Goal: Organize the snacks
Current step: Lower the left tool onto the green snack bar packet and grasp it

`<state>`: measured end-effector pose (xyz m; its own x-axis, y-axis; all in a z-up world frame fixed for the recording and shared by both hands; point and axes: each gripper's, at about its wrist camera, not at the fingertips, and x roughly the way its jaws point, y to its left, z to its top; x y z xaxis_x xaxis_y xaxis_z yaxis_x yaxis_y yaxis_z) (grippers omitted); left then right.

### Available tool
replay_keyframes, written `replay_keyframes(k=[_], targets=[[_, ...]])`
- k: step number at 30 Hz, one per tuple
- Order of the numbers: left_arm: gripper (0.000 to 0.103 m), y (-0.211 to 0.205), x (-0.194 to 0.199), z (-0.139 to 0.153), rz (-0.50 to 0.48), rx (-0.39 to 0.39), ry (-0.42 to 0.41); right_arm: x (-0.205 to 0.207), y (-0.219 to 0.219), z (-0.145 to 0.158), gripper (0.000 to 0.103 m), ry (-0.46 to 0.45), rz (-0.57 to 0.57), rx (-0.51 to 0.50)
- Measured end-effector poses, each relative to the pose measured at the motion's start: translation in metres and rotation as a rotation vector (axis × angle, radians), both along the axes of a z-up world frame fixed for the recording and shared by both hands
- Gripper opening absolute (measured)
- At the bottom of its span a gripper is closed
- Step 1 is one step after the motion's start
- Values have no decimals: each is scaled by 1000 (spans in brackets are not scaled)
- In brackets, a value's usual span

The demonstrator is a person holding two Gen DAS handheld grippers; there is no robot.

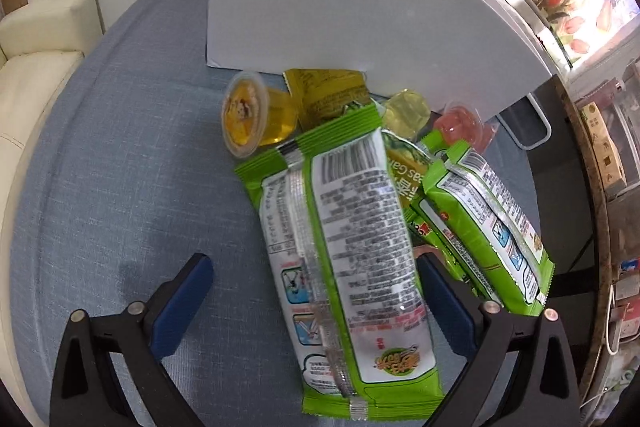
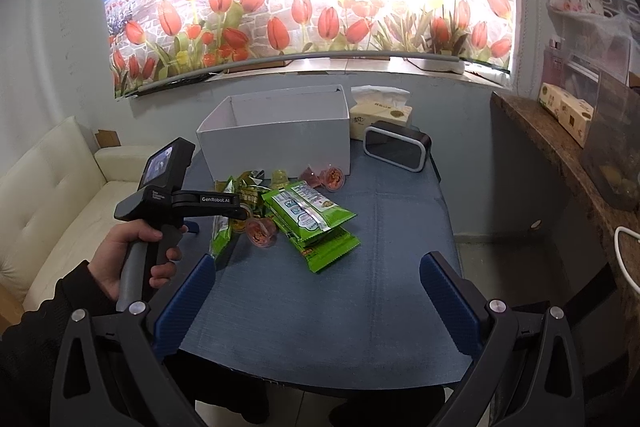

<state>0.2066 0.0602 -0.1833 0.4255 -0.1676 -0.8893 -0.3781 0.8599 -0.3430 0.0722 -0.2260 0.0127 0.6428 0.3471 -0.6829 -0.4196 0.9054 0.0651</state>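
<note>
**Left gripper spread over a green snack packet**

A cream sofa (image 2: pixel 60 195) stands at the far left, beside the blue-clothed table (image 2: pixel 392 227). The person's left hand (image 2: pixel 140 255) holds the left gripper (image 1: pixel 316 291), pointed steeply down; its blue fingers (image 1: pixel 180 307) stand wide apart, with a green snack packet (image 1: pixel 344 259) lying barcode-up between them, nearer the right finger; contact cannot be told. Beyond it, a yellow jelly cup (image 1: pixel 248 111) lies on its side beside a yellow sachet (image 1: pixel 328 95), just before the white open box (image 2: pixel 276 127). Further right lie a pale jelly cup (image 1: pixel 408 113), a pink jelly cup (image 1: pixel 460 123) and more green packets (image 1: pixel 488 223). The right gripper (image 2: pixel 316 303) hovers above bare cloth, its fingers apart and empty.
</note>
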Motion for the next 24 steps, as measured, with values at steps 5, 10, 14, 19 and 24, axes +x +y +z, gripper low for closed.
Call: replay_keyframes(k=[5, 10, 14, 19, 24], targets=[[70, -5, -2, 4, -10, -5, 11, 2, 2, -4, 103, 13, 2, 6], [68, -4, -8, 3, -11, -26, -1, 1, 8, -6, 103, 15, 18, 4], [68, -4, -27, 21, -33, 25, -60, 2, 10, -8, 103, 20, 27, 5], [69, -21, -49, 53, -79, 128, -151, 20, 24, -23, 103, 16, 89, -9], [69, -29, -89, 83, -117, 176, -217, 74, 56, -50, 103, 12, 248, -114]])
